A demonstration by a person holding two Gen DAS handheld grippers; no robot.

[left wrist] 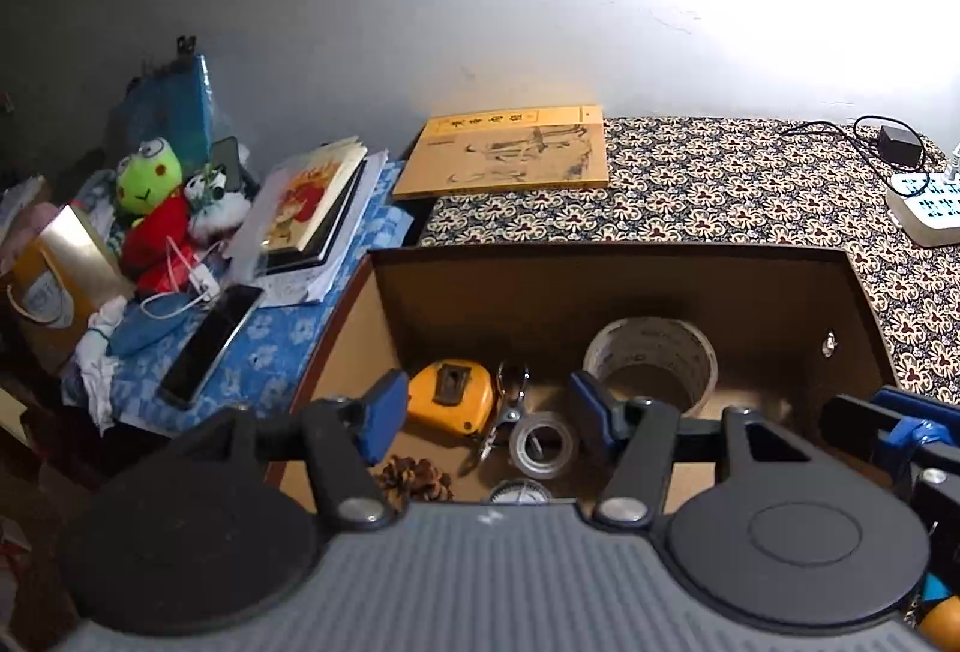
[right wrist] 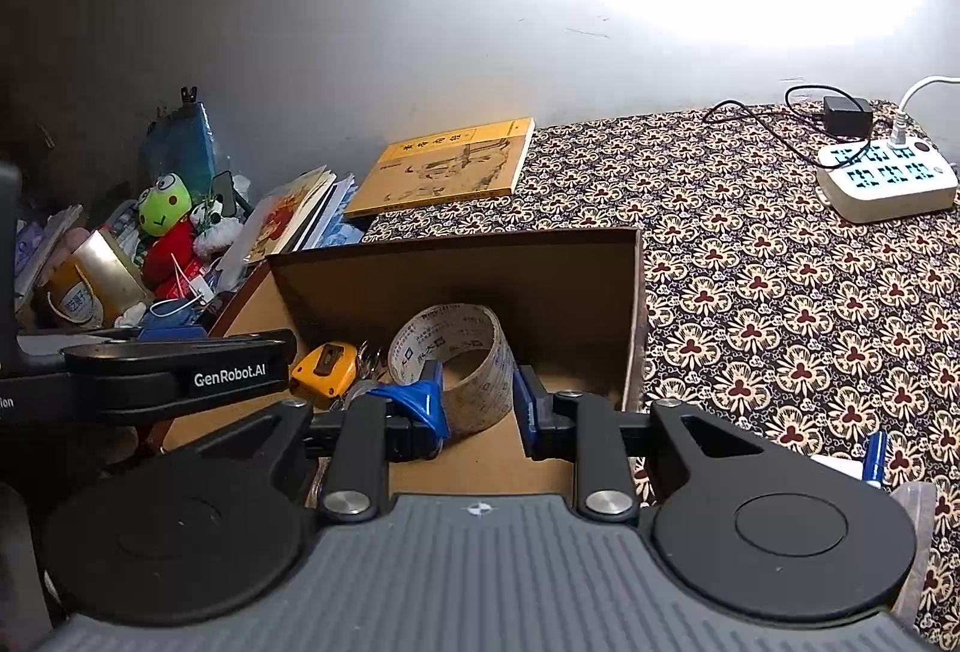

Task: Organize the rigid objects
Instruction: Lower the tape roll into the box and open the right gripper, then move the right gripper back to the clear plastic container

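Cardboard box [left wrist: 384, 316] holds a yellow tape measure [left wrist: 450, 394] and tape rolls; left gripper [left wrist: 480, 412] fingers gape empty above, right gripper [right wrist: 477, 400] fingers part narrowly, empty.

Legible markings: one brand name.
"GenRobot.AI" is printed in white on the black body of the left tool [right wrist: 477, 397], seen from the right wrist view. Print on the yellow book [right wrist: 447, 169] and the large tape roll [right wrist: 456, 352] appears to be text but is too small to read.
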